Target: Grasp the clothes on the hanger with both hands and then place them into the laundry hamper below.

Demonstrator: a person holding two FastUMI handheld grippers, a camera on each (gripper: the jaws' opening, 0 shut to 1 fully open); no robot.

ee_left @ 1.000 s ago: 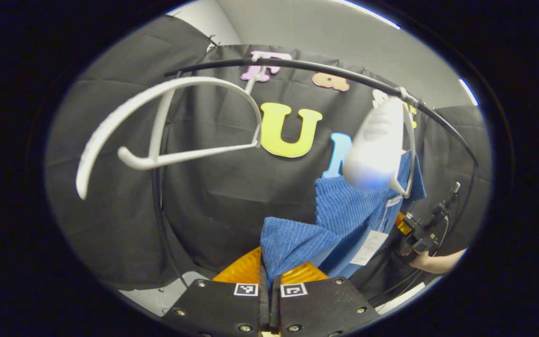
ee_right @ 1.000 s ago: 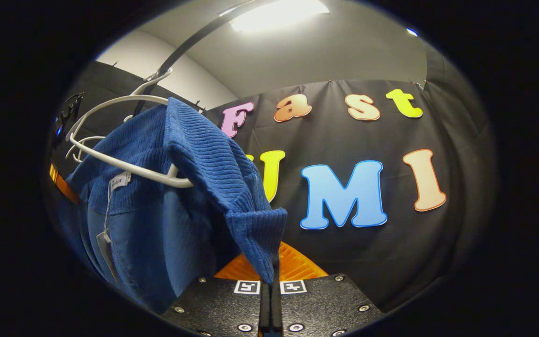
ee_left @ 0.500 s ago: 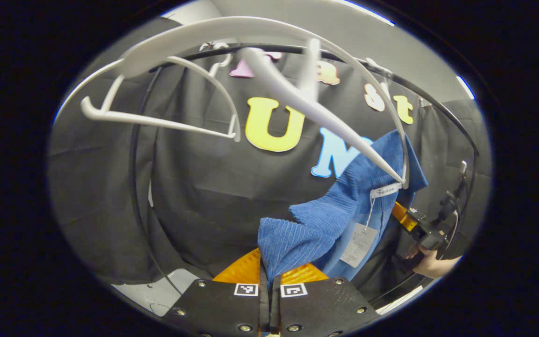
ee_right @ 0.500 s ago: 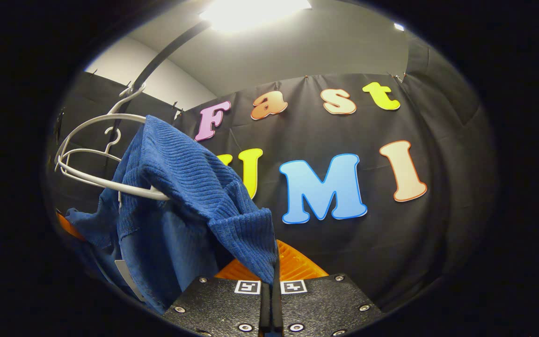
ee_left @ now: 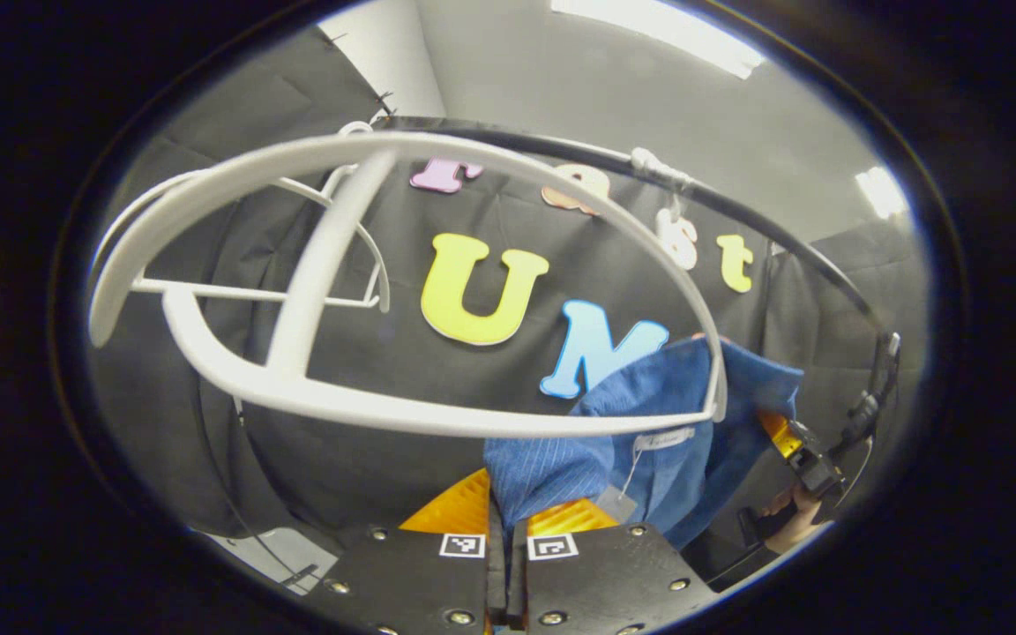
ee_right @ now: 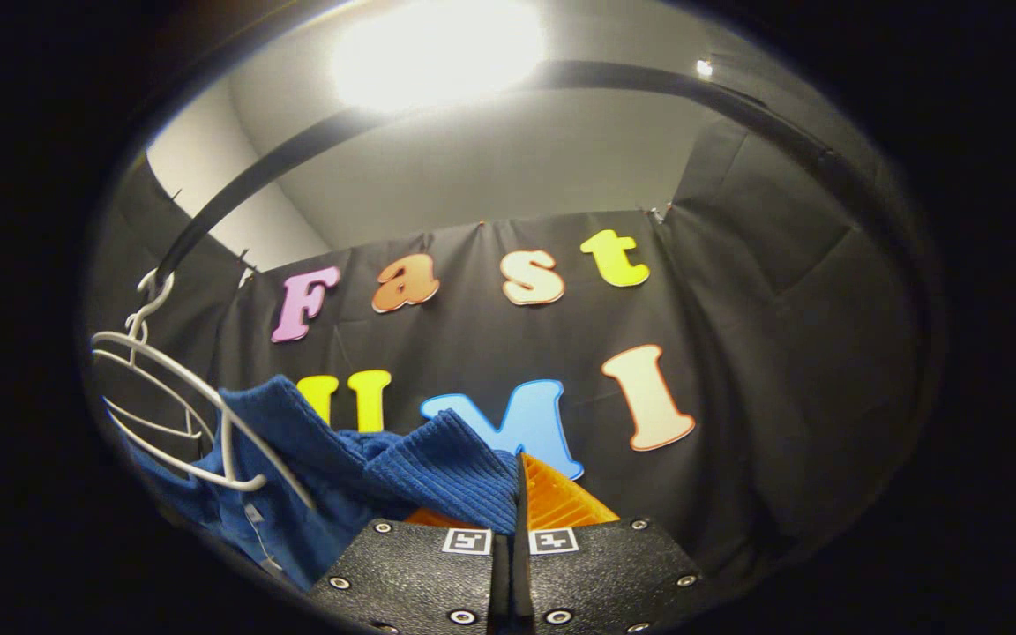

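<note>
Clothes, blue knit at lower centre-right, hang pinched by the left gripper and the right gripper. Risk: fabric looks caught on the white hanger; pulling could snag it.

Sweater blue, ribbed – hanger white – rail black.
</note>
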